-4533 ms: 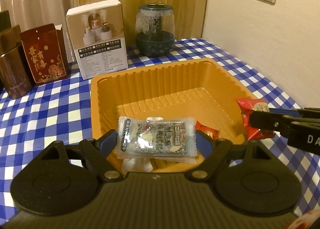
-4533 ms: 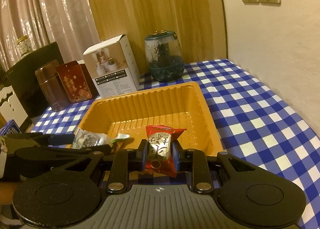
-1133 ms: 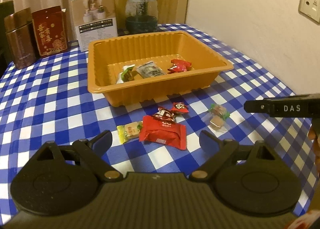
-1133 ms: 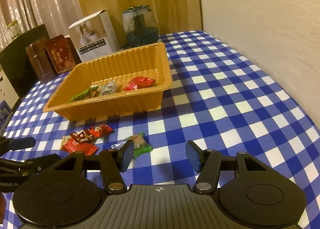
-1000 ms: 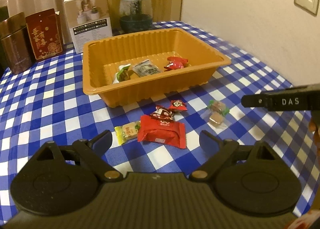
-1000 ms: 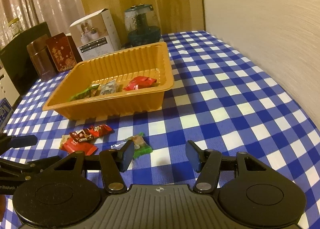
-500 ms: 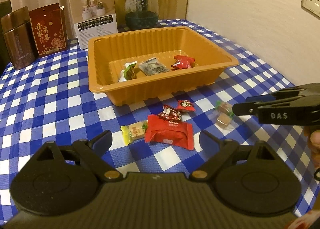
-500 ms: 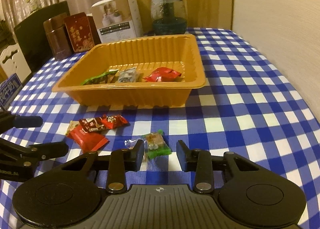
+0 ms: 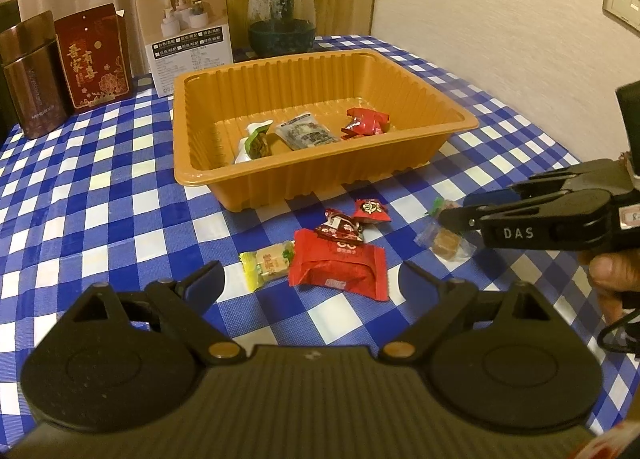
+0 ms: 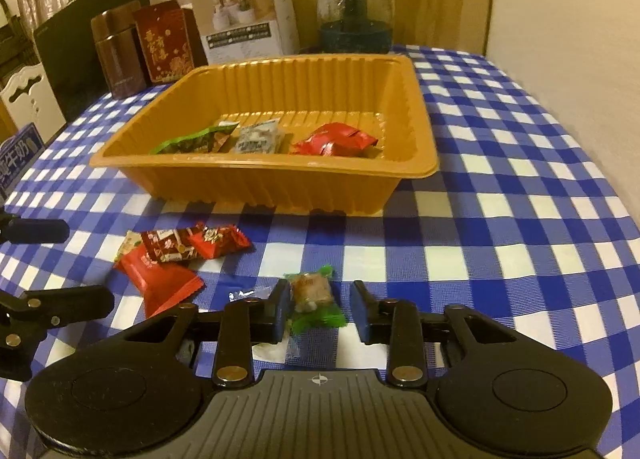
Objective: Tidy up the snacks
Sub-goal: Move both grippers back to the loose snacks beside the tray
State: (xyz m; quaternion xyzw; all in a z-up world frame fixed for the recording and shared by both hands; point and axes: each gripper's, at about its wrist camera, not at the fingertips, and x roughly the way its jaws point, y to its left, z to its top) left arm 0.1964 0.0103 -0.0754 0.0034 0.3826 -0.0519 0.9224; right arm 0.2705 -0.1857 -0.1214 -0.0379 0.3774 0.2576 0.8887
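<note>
Hidden: my right claw (image 10: 318, 309) covers part of the candy (image 10: 311, 291).
Right claw: closing, candy between, pads not pressing.
Left claw (image 9: 310, 283): spread, empty.

A white box (image 9: 188, 27), red carton (image 9: 94, 59) and glass jar (image 9: 281, 17) stand behind.

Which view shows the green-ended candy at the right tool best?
The right wrist view: the green-ended candy sits centred between the closing right tool. In the left wrist view, that tool's fingers partly hide the candy.
</note>
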